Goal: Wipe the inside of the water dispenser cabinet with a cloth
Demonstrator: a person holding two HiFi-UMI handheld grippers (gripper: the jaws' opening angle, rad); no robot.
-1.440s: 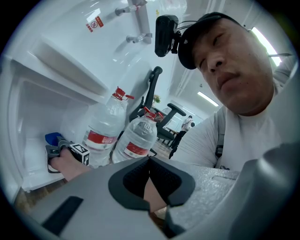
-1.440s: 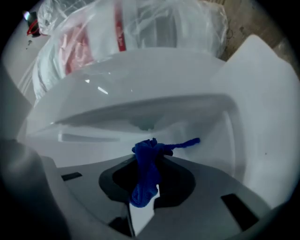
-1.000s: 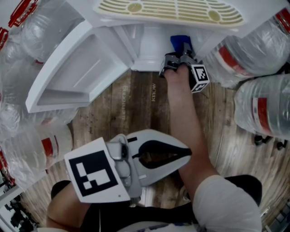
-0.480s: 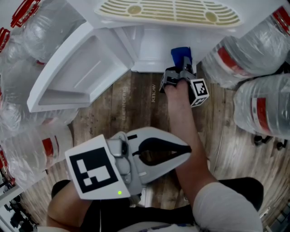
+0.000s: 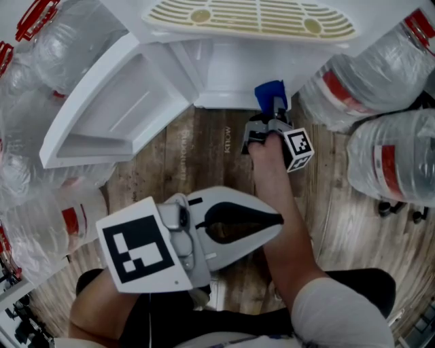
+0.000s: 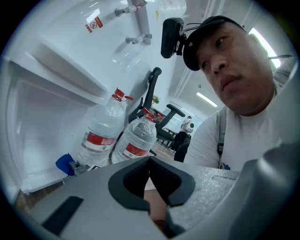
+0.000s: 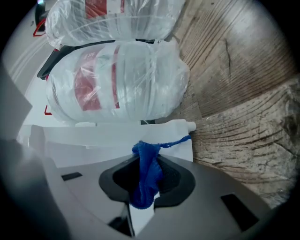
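The blue cloth [image 5: 270, 94] is pinched in my right gripper [image 5: 274, 110], which hangs just outside the front lip of the white dispenser cabinet [image 5: 228, 75], at its right corner. In the right gripper view the cloth [image 7: 146, 173] bunches between the shut jaws of the gripper [image 7: 146, 161], with the cabinet's white edge [image 7: 112, 140] right behind it. Low in the head view, over the person's lap, my left gripper [image 5: 277, 221] is shut and holds nothing. The left gripper view shows the left gripper [image 6: 150, 161] with its jaws together, and the cloth [image 6: 64, 163] small at the far left.
The cabinet door [image 5: 115, 109] swings open to the left. A cream drip grille [image 5: 251, 17] tops the dispenser. Plastic-wrapped water bottles stand close on the right [image 5: 370, 78] [image 5: 394, 163] and on the left [image 5: 64, 37] [image 5: 68, 221]. Below is a wood plank floor [image 5: 204, 149].
My right gripper has drawn back out of the cabinet toward the person, carrying the blue cloth. The left gripper has barely moved.
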